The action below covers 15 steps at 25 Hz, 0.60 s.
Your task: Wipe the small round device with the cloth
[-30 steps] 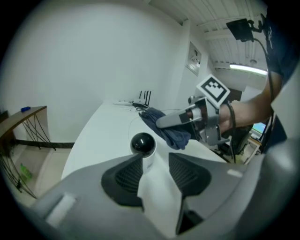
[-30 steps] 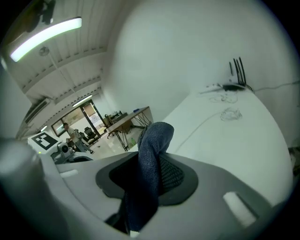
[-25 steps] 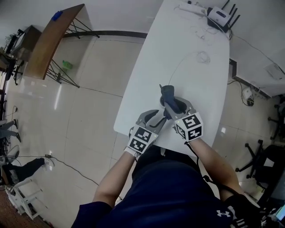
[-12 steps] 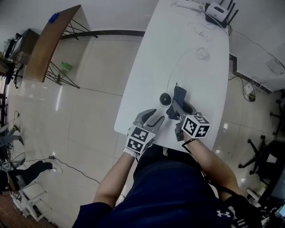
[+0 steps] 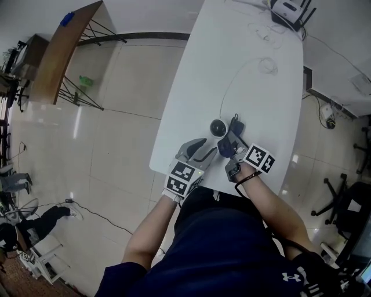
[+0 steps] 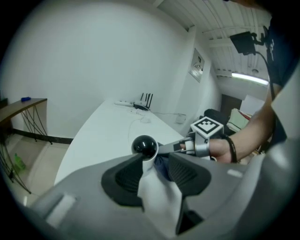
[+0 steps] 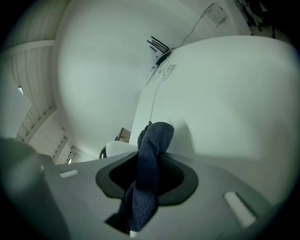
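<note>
The small round device (image 5: pixel 218 127), a white body with a glossy black ball on top (image 6: pixel 144 146), sits between the jaws of my left gripper (image 5: pixel 206 148), which is shut on it near the front of the white table (image 5: pixel 266 116). My right gripper (image 5: pixel 229 142) is shut on a dark blue cloth (image 5: pixel 235 129) just to the right of the device. In the right gripper view the cloth (image 7: pixel 151 154) stands folded up out of the jaws, with the device's white body (image 7: pixel 120 149) behind it to the left. The cloth (image 6: pixel 162 165) lies close against the device's far side.
A thin white cable (image 5: pixel 232 81) runs from the device up the table to a small coil (image 5: pixel 268 65) and a router with antennas (image 5: pixel 288 8) at the far end. The table's left edge (image 5: pixel 174 116) drops to tiled floor. A wooden desk (image 5: pixel 61 52) stands far left.
The right gripper has rolled and dropped, carrying the cloth off the top of the device to its right side. The device's black top now shows. The left gripper has stayed put.
</note>
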Tool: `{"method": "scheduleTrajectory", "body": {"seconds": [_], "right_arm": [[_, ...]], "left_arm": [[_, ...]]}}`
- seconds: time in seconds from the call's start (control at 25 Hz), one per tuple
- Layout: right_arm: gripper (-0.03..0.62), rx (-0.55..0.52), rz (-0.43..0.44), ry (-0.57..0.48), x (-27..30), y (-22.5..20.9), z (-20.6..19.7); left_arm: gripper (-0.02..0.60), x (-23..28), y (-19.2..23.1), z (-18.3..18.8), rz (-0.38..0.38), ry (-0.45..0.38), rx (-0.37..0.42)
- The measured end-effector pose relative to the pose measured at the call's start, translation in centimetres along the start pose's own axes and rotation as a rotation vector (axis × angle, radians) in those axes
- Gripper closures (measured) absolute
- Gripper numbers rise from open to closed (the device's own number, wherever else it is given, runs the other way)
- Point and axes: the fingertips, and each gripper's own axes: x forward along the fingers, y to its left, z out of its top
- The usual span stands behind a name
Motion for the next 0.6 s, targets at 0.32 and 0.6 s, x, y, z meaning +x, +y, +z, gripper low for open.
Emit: {"method": "scheduleTrajectory", "body": {"seconds": [0.32,0.6], "right_arm": [[0.470,0.029,-0.075,0.048,0.7,-2.2,-0.7],[0.470,-0.099,0.018,-0.039,-1.8,2.9,2.3]], "left_arm": [[0.408,-1.0,0.2,-0.9,0.024,0.000,-0.014],[0.408,-1.6,-0.8,-0.3,0.019,-0.032,-0.029]]}}
